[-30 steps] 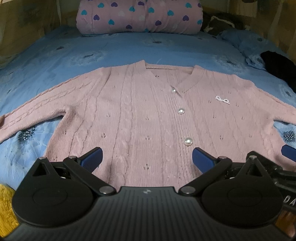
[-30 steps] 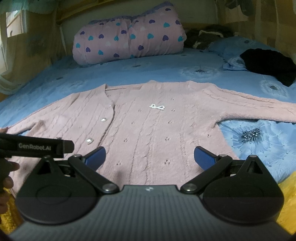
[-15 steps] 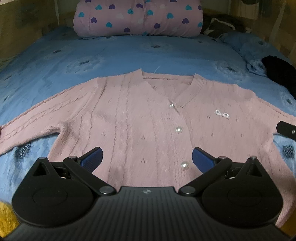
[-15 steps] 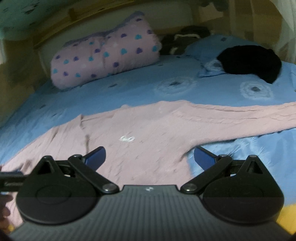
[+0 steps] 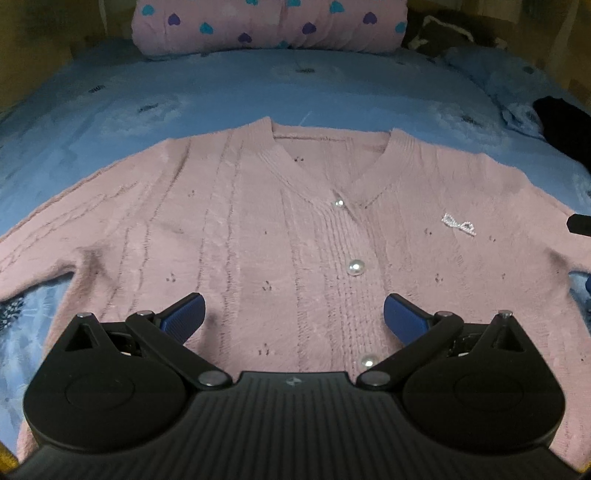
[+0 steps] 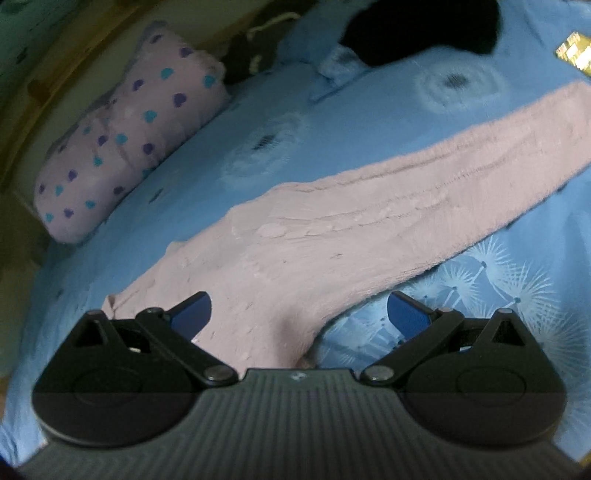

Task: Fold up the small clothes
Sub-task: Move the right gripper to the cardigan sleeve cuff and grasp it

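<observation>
Left wrist view: we see a pink cardigan (image 5: 258,236) spread flat and face up on a blue bed (image 5: 258,85), buttoned, neckline pointing away from us toward a heart-print pillow (image 5: 269,26).
Left gripper (image 5: 293,317): jaws spread wide apart, holding nothing, poised over the cardigan's lower front beside the button line.
Right wrist view: we look along the cardigan's right sleeve (image 6: 424,192), which runs from just ahead of us away to the upper right across the bed.
Right gripper (image 6: 299,314): jaws spread wide apart, empty, straddling the sleeve's root near the armpit.
Sleeve axis: long and nearly straight, stretching outward from the body, with the cuff well away from us.
Nearer hand: we judge the right is far closer to this sleeve.
Likely next move: we would reach outward along the sleeve, pinch it and carry it back across the chest.
Dark garment (image 6: 424,29): lying beyond the sleeve, apart from it.
</observation>
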Demonstrator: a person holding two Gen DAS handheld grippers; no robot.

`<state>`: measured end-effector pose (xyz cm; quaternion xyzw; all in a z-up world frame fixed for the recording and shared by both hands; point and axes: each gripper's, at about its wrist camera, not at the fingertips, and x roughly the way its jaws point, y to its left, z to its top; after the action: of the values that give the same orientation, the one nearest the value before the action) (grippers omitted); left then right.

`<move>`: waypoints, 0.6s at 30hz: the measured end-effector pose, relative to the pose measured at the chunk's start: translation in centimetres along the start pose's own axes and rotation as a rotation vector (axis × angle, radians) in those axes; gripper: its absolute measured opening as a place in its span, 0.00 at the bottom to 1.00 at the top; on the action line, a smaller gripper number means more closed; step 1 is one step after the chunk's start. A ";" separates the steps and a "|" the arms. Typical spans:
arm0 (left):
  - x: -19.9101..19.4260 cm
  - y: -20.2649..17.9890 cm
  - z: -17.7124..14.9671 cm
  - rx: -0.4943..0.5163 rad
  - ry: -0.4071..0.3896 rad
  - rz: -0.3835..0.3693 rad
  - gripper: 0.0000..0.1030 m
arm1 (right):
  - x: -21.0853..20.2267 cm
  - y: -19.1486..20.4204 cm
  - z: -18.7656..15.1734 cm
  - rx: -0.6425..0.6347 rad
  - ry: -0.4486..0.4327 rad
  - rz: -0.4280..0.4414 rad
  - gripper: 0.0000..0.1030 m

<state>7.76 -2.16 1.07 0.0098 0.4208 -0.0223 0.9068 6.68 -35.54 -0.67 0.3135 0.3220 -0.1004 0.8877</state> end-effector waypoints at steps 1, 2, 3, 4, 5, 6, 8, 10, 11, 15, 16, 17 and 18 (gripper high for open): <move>0.4 0.0 0.0 -0.001 0.008 0.000 1.00 | 0.4 -0.3 0.1 0.017 0.002 -0.009 1.00; 0.8 -0.1 0.0 -0.004 0.018 -0.001 1.00 | 0.7 -0.5 0.1 0.029 0.002 -0.019 1.00; 1.3 -0.1 -0.1 -0.006 0.028 -0.002 1.00 | 1.0 -0.8 0.1 0.039 0.000 -0.026 1.00; 1.6 -0.1 -0.1 -0.006 0.032 -0.001 1.00 | 1.3 -0.9 0.2 0.044 -0.005 -0.027 1.00; 1.9 -0.1 -0.2 -0.002 0.031 0.002 1.00 | 1.5 -1.0 0.2 0.046 -0.013 -0.024 1.00; 2.1 -0.2 -0.3 0.007 0.025 0.006 1.00 | 1.6 -1.1 0.2 0.047 -0.023 -0.019 1.00; 2.3 -0.4 -0.4 0.025 0.021 0.010 1.00 | 2.1 -1.4 0.5 0.053 -0.037 -0.016 1.00; 2.5 -0.6 -0.4 0.035 0.019 0.013 1.00 | 2.6 -1.7 1.1 0.075 -0.043 -0.016 1.00; 2.7 -0.7 -0.4 0.036 0.021 0.015 1.00 | 2.9 -1.8 1.5 0.085 -0.044 -0.017 1.00; 3.1 -0.8 -0.4 0.039 0.028 0.014 1.00 | 4.9 -2.7 3.8 0.127 -0.028 -0.031 1.00; 3.1 -0.7 -0.4 0.036 0.032 0.011 1.00 | 5.3 -2.9 4.2 0.145 -0.030 -0.030 1.00; 3.2 -0.6 -0.3 0.032 0.036 0.007 1.00 | 5.5 -3.1 4.6 0.164 -0.038 -0.026 1.00; 3.3 -0.6 -0.3 0.030 0.037 0.004 1.00 | 5.8 -3.3 4.9 0.178 -0.043 -0.024 1.00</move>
<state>9.59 -2.84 -1.66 0.0245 0.4371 -0.0266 0.8987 12.41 -41.02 -3.04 0.3851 0.2964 -0.1459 0.8617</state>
